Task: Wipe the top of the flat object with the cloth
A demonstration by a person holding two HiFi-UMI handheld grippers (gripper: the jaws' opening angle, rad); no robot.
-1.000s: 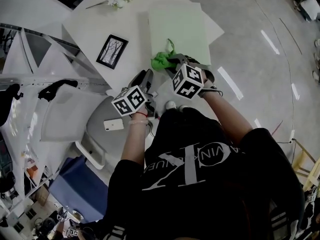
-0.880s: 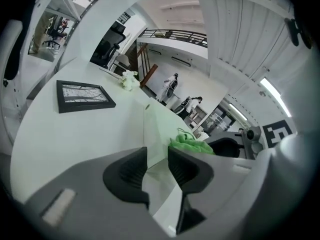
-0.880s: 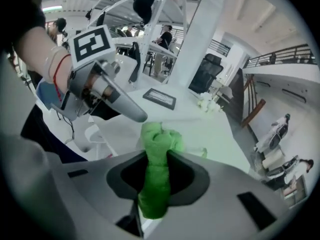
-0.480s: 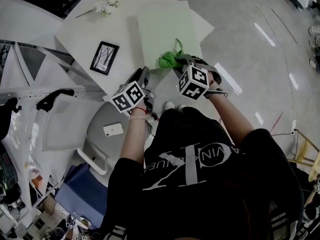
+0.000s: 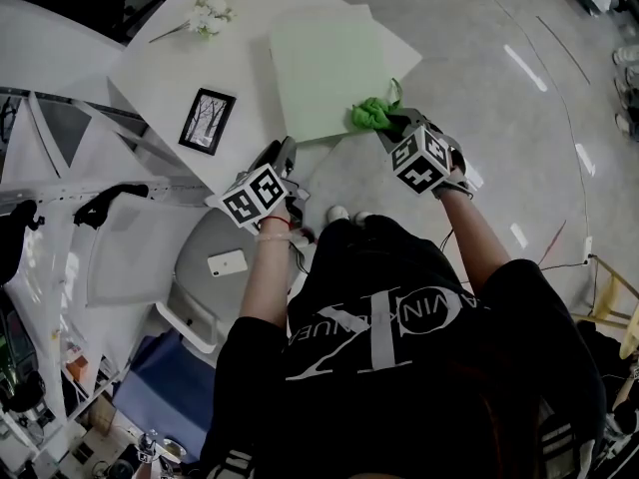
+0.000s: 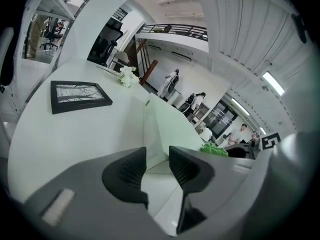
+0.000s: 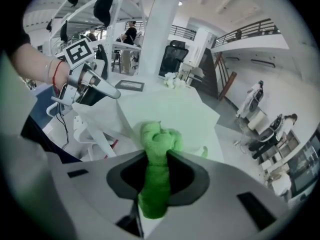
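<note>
A pale green flat board [image 5: 324, 68] lies on the white table [image 5: 190, 68]. My right gripper [image 5: 394, 123] is shut on a bright green cloth [image 5: 371, 114], which rests on the board's near right corner. In the right gripper view the cloth [image 7: 156, 144] bunches up between the jaws of this gripper [image 7: 157, 159] over the board [image 7: 175, 109]. My left gripper [image 5: 283, 153] sits at the board's near left corner. Its jaws are opening; in the left gripper view [image 6: 158, 159] the board's corner [image 6: 175, 129] shows through the gap, with the pads apart from it.
A black picture frame [image 5: 206, 121] and a spray of white flowers [image 5: 208, 13] lie on the table's left part. Below the table edge stand a white chair [image 5: 130, 247] and a grey seat with a phone [image 5: 227, 262] on it. Several people stand far off.
The right gripper has carried the cloth rightward along the board's near edge, from the left part to the right corner. The left gripper has stayed at the near left corner.
</note>
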